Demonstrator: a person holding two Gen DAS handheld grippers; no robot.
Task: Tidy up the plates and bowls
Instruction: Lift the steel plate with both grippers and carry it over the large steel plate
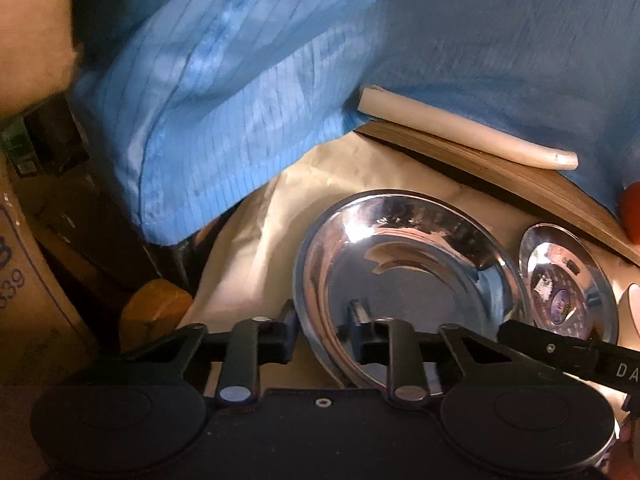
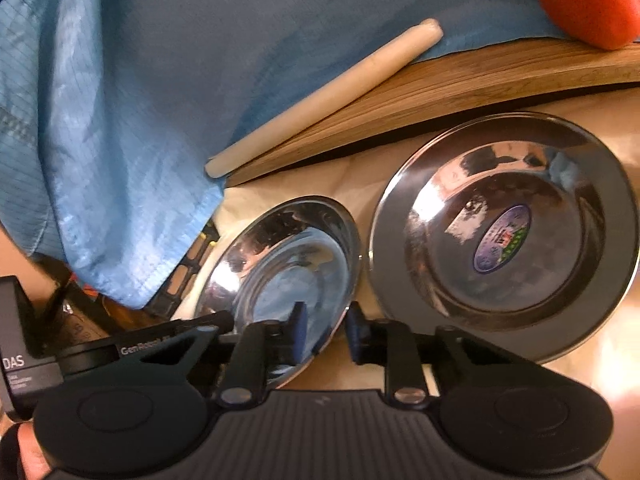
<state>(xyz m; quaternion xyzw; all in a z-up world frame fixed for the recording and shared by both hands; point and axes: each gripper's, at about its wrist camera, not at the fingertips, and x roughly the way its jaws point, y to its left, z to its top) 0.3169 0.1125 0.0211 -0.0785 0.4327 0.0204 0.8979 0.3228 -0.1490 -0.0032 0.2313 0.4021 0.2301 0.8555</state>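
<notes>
Because the plate [image 1: 404, 276], lying beside the stickered plate [image 2: 504, 236] on the counter [image 1: 256, 248], is thin, stiff, light, slippery steel, both tools, left [image 1: 324, 332] and right [image 2: 326, 332], pinch opposite rims, nearly shut.

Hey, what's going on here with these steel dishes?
A person is working two handheld grippers. The left gripper and the right gripper are each clamped on the rim of the plain steel plate, on opposite sides. The stickered steel plate lies just beside it, untouched.
</notes>
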